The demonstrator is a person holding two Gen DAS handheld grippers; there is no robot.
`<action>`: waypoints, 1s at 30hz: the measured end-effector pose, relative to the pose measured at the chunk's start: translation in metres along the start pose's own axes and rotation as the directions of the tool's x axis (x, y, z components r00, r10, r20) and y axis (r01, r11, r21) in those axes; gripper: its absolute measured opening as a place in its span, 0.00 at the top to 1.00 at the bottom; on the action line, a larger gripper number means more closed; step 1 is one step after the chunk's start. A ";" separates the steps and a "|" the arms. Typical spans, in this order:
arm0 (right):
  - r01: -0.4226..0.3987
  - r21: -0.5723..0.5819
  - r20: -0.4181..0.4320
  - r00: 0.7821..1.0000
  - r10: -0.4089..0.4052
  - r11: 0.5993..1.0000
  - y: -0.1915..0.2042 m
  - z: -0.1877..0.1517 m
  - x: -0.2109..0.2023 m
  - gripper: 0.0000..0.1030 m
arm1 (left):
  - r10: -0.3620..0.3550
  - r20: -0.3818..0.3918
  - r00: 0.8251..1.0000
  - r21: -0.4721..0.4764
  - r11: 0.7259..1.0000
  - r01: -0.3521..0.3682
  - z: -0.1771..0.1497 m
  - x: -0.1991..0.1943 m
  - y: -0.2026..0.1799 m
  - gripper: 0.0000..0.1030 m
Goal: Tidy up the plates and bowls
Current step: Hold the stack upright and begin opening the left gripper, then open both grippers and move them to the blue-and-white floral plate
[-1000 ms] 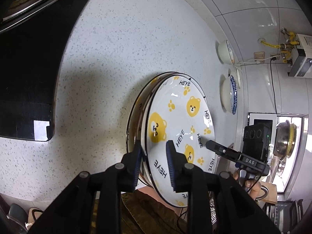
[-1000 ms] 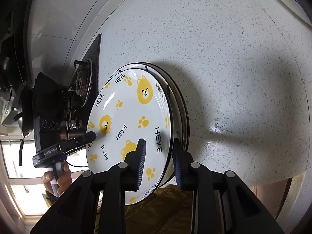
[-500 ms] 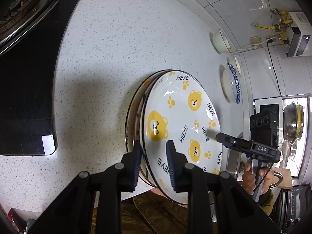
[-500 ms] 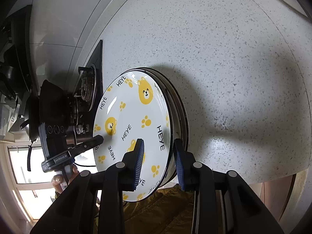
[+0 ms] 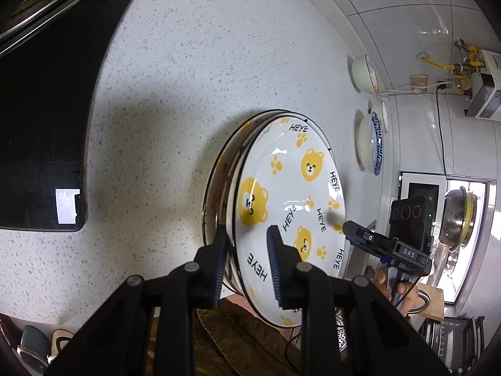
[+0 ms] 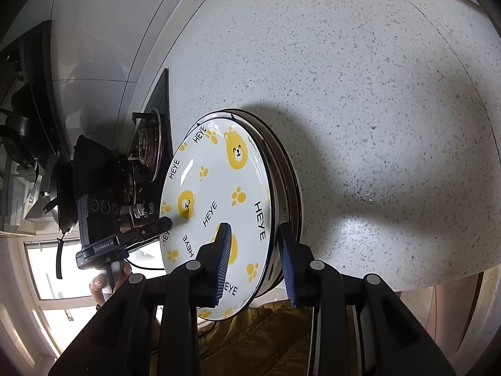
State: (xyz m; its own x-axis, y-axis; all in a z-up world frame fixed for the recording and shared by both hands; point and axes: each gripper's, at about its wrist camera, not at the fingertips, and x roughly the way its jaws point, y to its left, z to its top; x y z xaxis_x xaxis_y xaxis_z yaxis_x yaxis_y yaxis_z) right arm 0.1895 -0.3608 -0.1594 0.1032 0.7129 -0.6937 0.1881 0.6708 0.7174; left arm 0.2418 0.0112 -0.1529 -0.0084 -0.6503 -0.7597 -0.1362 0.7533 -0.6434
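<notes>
Left wrist view: left tongs (image 5: pixel 247 260) clamped on the near rim of a stack of round white ceramic plates printed with yellow bears and "HEYE" lettering (image 5: pixel 288 210). Stack sits over the front edge of the white speckled stone surface (image 5: pixel 219 72), tilted; whether it rests there or is carried, cannot tell. Top plate empty. Right tongs (image 5: pixel 347 228) meet the opposite rim. Two white bowls with blue patterning (image 5: pixel 371 150), (image 5: pixel 363 73) lie well apart by the tiled wall; contents not readable. Judgement: plates gathered, bowls not yet.

Right wrist view: right tongs (image 6: pixel 255 257) closed across the whole stack's edge. Left tongs (image 6: pixel 167 222) grip the far rim. Black gas hob (image 6: pixel 153 144) beyond.
</notes>
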 end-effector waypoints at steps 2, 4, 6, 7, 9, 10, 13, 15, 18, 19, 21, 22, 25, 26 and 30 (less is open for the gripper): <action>0.001 -0.007 0.003 1.000 -0.001 1.000 0.000 0.000 -0.003 0.73 | 0.002 0.000 1.000 -0.001 1.000 -0.002 -0.001 0.000 -0.001 0.76; 0.010 -0.013 0.009 1.000 -0.010 1.000 0.000 0.000 -0.006 0.73 | 0.009 0.002 1.000 0.003 1.000 -0.009 -0.001 -0.001 -0.003 0.76; 0.051 -0.030 0.038 0.998 -0.050 0.998 -0.001 0.002 -0.013 0.67 | 0.023 0.026 0.999 0.027 0.999 -0.024 0.000 -0.004 -0.007 0.72; 0.048 -0.027 0.044 0.998 -0.046 0.999 -0.003 0.003 -0.017 0.66 | 0.043 0.044 0.998 0.043 0.998 -0.045 0.000 -0.007 -0.010 0.69; 0.049 -0.027 0.060 0.997 -0.047 0.998 -0.004 0.003 -0.022 0.66 | 0.052 0.068 0.996 0.054 0.997 -0.056 0.001 -0.011 -0.013 0.60; 0.062 -0.037 0.070 0.996 -0.059 0.997 -0.003 0.002 -0.025 0.66 | 0.062 0.068 0.996 0.068 0.996 -0.066 0.001 -0.011 -0.015 0.59; 0.070 -0.057 0.097 0.993 -0.065 0.996 -0.001 -0.001 -0.032 0.66 | 0.138 0.073 0.988 0.145 0.978 -0.148 -0.003 -0.005 -0.025 0.59; 0.077 -0.069 0.114 0.991 -0.069 0.995 0.001 -0.004 -0.037 0.66 | 0.144 0.091 0.985 0.154 0.976 -0.157 -0.006 -0.005 -0.024 0.59; 0.076 -0.086 0.144 0.988 -0.063 0.993 0.003 -0.010 -0.048 0.66 | 0.191 0.215 0.958 0.148 0.963 -0.225 -0.008 -0.027 -0.021 0.59; 0.078 -0.090 0.162 0.985 -0.063 0.993 0.003 -0.013 -0.055 0.66 | 0.190 0.245 0.951 0.131 0.965 -0.227 -0.008 -0.036 -0.017 0.59; 0.090 -0.099 0.205 0.976 -0.068 0.991 0.005 -0.017 -0.070 0.66 | 0.190 0.312 0.931 0.100 0.968 -0.231 -0.010 -0.055 -0.010 0.59; 0.097 -0.101 0.223 0.972 -0.073 0.990 0.004 -0.017 -0.077 0.66 | 0.191 0.372 0.908 0.079 0.969 -0.236 -0.013 -0.069 -0.007 0.59; 0.118 -0.105 0.282 0.956 -0.084 0.987 -0.001 -0.016 -0.106 0.65 | 0.134 0.526 0.840 0.052 0.980 -0.189 -0.028 -0.101 -0.012 0.59; 0.132 -0.105 0.300 0.949 -0.095 0.986 -0.003 -0.015 -0.115 0.63 | 0.106 0.567 0.817 0.059 0.984 -0.168 -0.034 -0.108 -0.017 0.59; 0.217 -0.098 0.376 0.912 -0.166 0.971 -0.019 -0.006 -0.153 0.56 | -0.077 0.679 0.730 0.187 0.980 -0.070 -0.070 -0.114 -0.072 0.26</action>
State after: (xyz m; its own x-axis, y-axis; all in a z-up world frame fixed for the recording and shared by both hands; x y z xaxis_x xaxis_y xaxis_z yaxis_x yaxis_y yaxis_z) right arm 0.1642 -0.4813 -0.0661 0.4298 0.4618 -0.7759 0.1090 0.8265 0.5523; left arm 0.1837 0.0240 -0.0137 0.6768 -0.4666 -0.5694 0.0527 0.8022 -0.5948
